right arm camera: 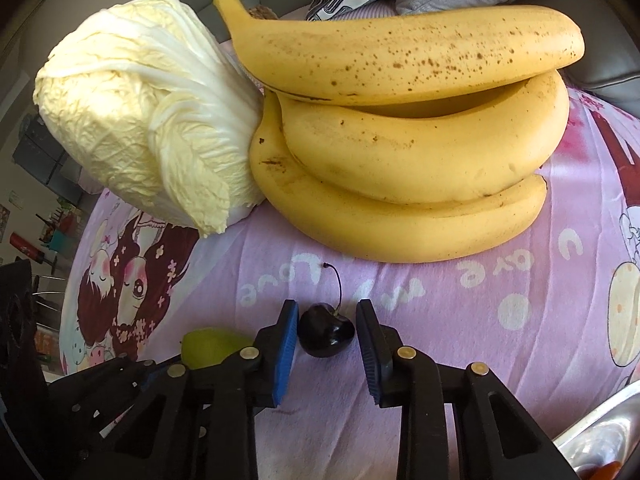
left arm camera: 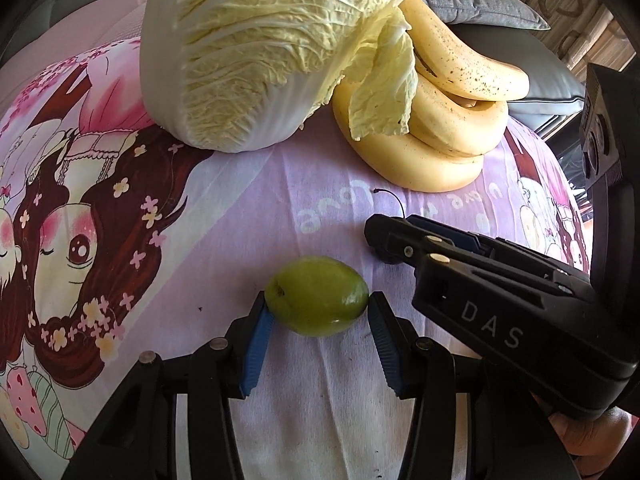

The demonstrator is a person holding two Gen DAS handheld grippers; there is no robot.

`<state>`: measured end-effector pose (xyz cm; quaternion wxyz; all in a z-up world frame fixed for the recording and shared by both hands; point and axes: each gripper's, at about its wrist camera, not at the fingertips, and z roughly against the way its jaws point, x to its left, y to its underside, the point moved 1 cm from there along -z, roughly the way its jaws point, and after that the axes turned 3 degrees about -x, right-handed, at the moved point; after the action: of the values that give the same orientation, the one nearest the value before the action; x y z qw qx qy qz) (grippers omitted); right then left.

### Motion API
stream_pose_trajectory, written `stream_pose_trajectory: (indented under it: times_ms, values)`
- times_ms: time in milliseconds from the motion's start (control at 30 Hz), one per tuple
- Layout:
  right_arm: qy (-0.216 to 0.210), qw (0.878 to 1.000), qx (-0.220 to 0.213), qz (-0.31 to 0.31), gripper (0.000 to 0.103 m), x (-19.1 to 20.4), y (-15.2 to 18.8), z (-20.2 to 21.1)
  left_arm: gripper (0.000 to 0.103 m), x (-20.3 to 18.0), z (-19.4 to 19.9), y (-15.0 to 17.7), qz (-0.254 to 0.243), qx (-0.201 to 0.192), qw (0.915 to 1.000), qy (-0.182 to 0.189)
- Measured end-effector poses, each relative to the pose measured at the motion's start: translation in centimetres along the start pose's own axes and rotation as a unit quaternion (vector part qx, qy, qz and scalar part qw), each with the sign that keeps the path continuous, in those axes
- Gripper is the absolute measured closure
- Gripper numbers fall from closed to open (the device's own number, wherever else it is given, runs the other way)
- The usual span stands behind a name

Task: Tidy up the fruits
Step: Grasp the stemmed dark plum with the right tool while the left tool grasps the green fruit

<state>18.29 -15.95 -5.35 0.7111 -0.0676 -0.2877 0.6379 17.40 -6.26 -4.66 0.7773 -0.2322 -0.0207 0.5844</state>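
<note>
Left gripper point(left arm camera: 320, 312) pads touch small green oval fruit point(left arm camera: 317, 296) on pink cartoon cloth point(left arm camera: 320, 200); right gripper point(right arm camera: 327, 330) brackets glossy dark cherry point(right arm camera: 326, 335), grip unclear. Both fruits small, bruisable: I'd squeeze bodies gently. Yellow bananas point(right arm camera: 420, 148) and pale cabbage point(right arm camera: 144, 128) beyond.

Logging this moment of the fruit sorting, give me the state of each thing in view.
green fruit: on cloth, clamped by left hand-held gripper
cherry: stem up, gripped by right hand-held gripper
bananas: stacked bunch, untouched
napa cabbage: lying against bananas
</note>
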Motion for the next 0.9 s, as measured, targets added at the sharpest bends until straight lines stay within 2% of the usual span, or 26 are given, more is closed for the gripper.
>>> stream_pose_trajectory:
  times_ms: [333,700,900]
  values:
    - [-0.008,1.0,-0.002,-0.007,0.073,-0.3,1.3,0.8,0.053,0.9,0.1,-0.9,0.002,-0.015,0.9998,0.014]
    - [-0.005,0.999,-0.016,-0.033,0.073,-2.5,2.1,3.4,0.053,0.9,0.0,-1.3,0.006,-0.02,0.9996,0.018]
    - [-0.003,0.999,-0.018,-0.036,0.073,-3.5,2.8,4.8,0.053,1.6,0.4,-1.5,0.03,-0.024,0.9985,0.038]
